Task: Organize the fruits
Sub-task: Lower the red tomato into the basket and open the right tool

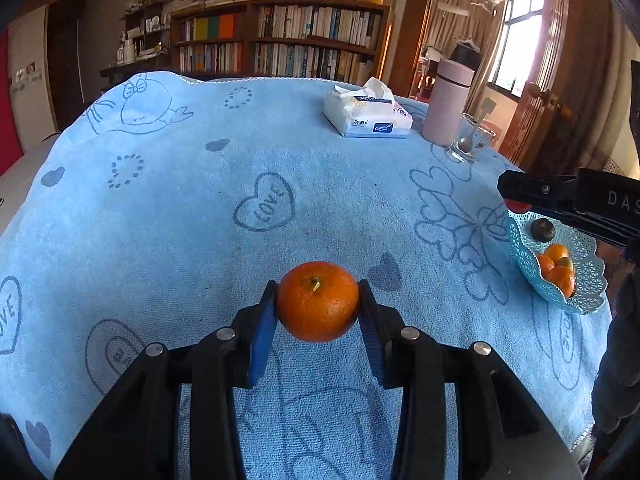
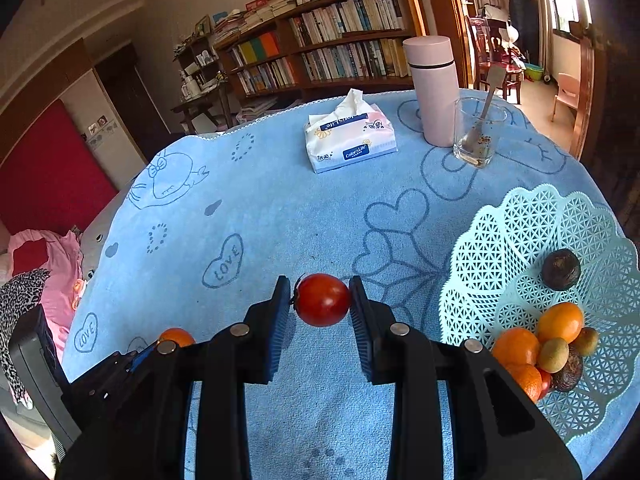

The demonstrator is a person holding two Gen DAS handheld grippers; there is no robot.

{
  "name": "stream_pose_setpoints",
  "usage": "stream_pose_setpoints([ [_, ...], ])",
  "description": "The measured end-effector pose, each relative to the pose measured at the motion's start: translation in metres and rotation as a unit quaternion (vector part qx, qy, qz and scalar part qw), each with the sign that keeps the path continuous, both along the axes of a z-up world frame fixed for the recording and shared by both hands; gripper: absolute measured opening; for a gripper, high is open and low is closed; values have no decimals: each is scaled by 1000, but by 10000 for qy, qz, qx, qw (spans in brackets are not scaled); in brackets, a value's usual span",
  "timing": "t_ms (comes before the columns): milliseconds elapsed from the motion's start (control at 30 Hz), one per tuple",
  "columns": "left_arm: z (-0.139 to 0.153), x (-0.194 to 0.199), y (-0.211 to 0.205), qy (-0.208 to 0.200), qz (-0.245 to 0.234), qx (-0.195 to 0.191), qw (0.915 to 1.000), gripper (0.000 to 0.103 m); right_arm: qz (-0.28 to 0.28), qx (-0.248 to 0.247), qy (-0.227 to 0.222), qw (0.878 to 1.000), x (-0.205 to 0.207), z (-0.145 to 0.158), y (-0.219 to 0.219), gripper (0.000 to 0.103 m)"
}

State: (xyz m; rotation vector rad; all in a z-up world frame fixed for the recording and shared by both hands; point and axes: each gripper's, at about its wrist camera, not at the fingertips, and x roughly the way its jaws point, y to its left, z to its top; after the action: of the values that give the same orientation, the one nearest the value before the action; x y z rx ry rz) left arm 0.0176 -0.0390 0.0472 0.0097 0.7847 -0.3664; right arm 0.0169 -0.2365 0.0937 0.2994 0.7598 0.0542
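Note:
My left gripper is shut on an orange mandarin and holds it above the blue tablecloth. My right gripper is shut on a small red tomato, raised over the cloth just left of the pale turquoise lattice basket. The basket holds several mandarins, small green-brown fruits and a dark round fruit. In the left wrist view the basket lies at the right edge, with the right gripper and its tomato over the rim. The mandarin and left gripper show low on the left of the right wrist view.
At the table's far side stand a tissue pack, a pink flask and a glass with a spoon. A bookshelf fills the wall behind. Pink cloth lies off the table's left edge.

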Motion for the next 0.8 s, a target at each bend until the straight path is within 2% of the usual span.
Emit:
stream_pose_setpoints([
  [367,-4,-19,-14,12,-171,84,9998,39,-416,63,-167,9990,-42,5,-43,31],
  [800,-7,-29,-32,79,-383,195,9990,39,-978,353,-99,9945,-70,-11,-98,31],
])
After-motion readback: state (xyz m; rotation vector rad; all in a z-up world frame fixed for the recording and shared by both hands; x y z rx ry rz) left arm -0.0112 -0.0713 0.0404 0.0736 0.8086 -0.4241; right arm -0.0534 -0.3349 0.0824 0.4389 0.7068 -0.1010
